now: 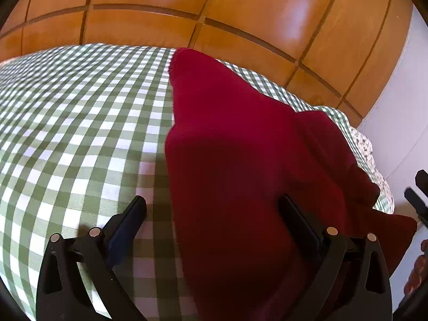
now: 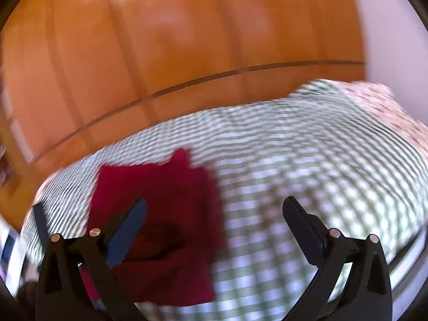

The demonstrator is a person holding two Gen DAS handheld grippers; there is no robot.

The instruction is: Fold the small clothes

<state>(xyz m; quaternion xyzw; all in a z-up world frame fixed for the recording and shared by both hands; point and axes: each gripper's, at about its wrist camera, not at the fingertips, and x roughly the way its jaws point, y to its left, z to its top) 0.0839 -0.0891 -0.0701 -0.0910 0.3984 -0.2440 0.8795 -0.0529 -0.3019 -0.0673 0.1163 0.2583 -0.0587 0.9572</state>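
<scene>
Orange wood panelling (image 1: 240,13) backs a green-checked surface (image 1: 80,120). The red garment (image 1: 227,147) lies at its right part (right-wrist view blurred). Left gripper (image 1: 211,211) and right gripper (image 2: 214,211) stand apart, empty.

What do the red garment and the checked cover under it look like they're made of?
Red garment: seemingly a soft knit or fleece, matte; it drapes in thick folds, and a ribbed-looking edge shows at its far end. Checked cover: probably thin woven cotton, matte, with green-and-white gingham squares and a smooth, flat lie.
</scene>
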